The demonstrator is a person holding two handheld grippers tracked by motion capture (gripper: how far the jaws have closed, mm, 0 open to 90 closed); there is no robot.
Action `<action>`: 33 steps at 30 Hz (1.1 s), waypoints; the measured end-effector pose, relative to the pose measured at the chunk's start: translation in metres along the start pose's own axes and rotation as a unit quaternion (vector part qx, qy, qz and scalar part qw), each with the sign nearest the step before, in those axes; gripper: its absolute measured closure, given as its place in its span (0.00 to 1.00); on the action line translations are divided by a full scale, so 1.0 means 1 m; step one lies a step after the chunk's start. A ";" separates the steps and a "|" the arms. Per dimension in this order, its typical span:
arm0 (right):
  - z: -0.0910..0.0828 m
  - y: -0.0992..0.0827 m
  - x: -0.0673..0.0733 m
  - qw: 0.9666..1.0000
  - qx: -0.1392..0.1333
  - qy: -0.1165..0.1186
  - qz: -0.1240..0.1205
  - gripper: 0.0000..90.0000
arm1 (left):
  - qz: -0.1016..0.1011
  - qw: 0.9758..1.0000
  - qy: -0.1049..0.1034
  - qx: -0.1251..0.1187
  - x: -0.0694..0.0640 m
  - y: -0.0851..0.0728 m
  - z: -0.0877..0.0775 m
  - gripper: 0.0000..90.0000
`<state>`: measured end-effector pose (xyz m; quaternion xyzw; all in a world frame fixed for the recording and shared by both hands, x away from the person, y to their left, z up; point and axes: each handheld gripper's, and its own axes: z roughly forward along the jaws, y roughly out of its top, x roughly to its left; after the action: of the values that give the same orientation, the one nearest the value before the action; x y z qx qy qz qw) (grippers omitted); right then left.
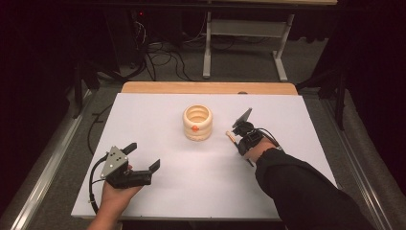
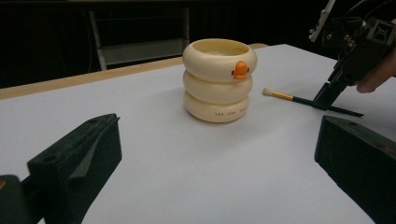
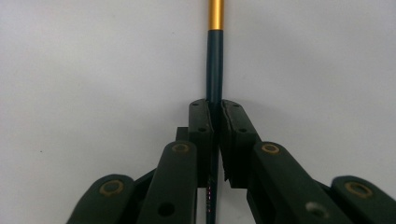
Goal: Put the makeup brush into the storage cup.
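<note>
Clamping the brush (image 3: 215, 70) flat on the surface (image 1: 158, 124), the right hand-held gripper (image 1: 238, 135) is gripping; the left hand-held gripper (image 1: 145, 155) is gaping wide

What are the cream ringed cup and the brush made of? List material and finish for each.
Cream ringed cup: probably glazed ceramic or smooth plastic; soft sheen, moulded rings, an orange knob.
Brush: dark handle, likely painted wood or plastic, smooth; gold ferrule looks like brushed metal; pale bristle tip. The right gripper clamps the handle.

A white table (image 1: 158, 201) with a wooden edge (image 1: 210, 88) at 12 o'clock stood on grey carpet (image 1: 249, 67). Behind it, a metal frame (image 1: 244, 28) and cables (image 1: 163, 60) lay in darkness.
</note>
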<state>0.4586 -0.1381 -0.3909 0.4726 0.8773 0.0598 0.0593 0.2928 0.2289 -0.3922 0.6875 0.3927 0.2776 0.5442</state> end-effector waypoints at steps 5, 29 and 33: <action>-0.006 0.001 0.001 1.000 -0.004 -0.002 -0.007 0.96 | -0.002 1.000 0.000 0.000 0.000 0.000 0.000 0.01; -0.029 -0.023 -0.014 1.000 -0.011 -0.011 -0.009 0.96 | -0.002 1.000 0.002 -0.001 0.001 0.000 -0.002 0.02; -0.030 -0.032 -0.019 1.000 -0.012 -0.013 -0.008 0.96 | -0.002 1.000 0.002 -0.001 0.001 0.000 -0.002 0.02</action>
<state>0.4377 -0.1727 -0.3652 0.4653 0.8795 0.0638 0.0772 0.2921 0.2308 -0.3919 0.6852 0.3952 0.2785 0.5447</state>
